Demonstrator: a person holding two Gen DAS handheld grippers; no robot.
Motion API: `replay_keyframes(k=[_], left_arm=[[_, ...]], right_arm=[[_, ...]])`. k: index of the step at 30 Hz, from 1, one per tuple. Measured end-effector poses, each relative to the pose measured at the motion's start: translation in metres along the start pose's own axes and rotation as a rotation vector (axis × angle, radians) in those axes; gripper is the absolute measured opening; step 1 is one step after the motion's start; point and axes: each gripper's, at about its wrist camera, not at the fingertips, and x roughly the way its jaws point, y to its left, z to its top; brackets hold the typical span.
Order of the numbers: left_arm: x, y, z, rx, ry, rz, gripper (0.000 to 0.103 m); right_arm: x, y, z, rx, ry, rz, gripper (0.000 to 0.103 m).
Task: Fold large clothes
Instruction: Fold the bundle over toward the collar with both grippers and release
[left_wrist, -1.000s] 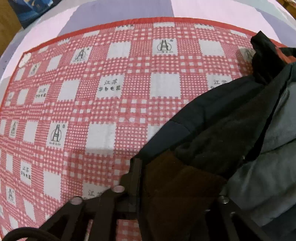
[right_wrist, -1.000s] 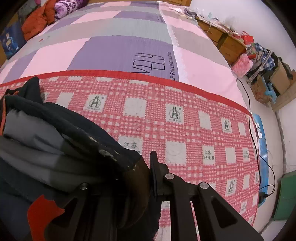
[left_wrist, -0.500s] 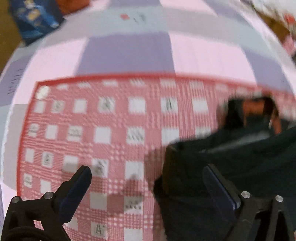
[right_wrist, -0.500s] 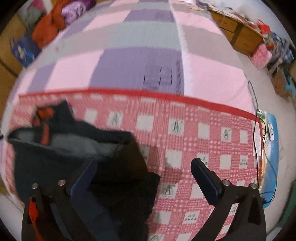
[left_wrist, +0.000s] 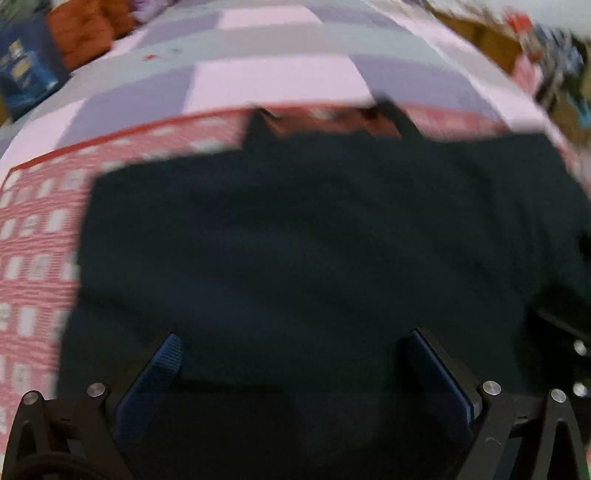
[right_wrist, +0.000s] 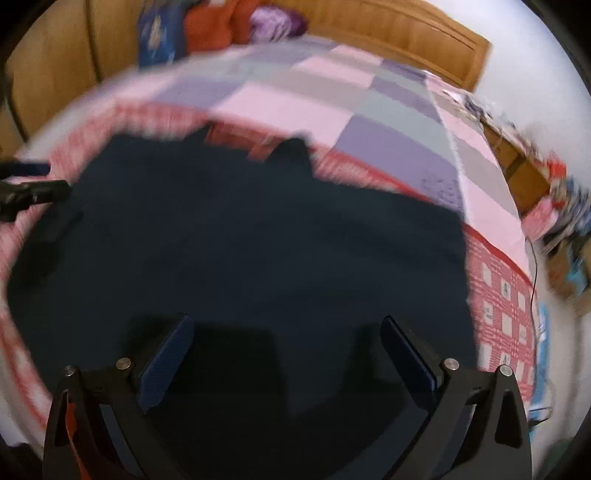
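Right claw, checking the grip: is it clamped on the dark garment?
No, the right claw stands wide open above the dark garment.

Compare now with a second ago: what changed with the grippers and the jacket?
Both let go. A second ago each gripper was clamped on a bunched edge of the dark jacket; now the left gripper and right gripper are open, pulled back above it, and the jacket lies spread flat. The checked blanket and the quilt stayed put.

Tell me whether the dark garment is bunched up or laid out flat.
Laid out flat: the dark garment spreads as one broad smooth panel over the red checked cloth, both grippers open above it. Blur hides fine creases.
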Motion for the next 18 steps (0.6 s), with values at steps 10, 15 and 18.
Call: replay_keyframes(k=[10,15,18], left_arm=[[0.048,0.032,0.031,-0.074,-0.128,0.098,0.103],[0.048,0.07,0.018,-0.168,-0.148,0.166,0.103],[0.047,0.1,0.003,-0.19,-0.144,0.238,0.103]], right_arm=[[0.084,-0.047,0.072,0.14,0.043,0.018,0.103],[0.082,-0.055,0.079,0.098,0.008,0.016,0.103],[0.07,-0.075,0.056,0.08,-0.042,-0.038,0.103]])
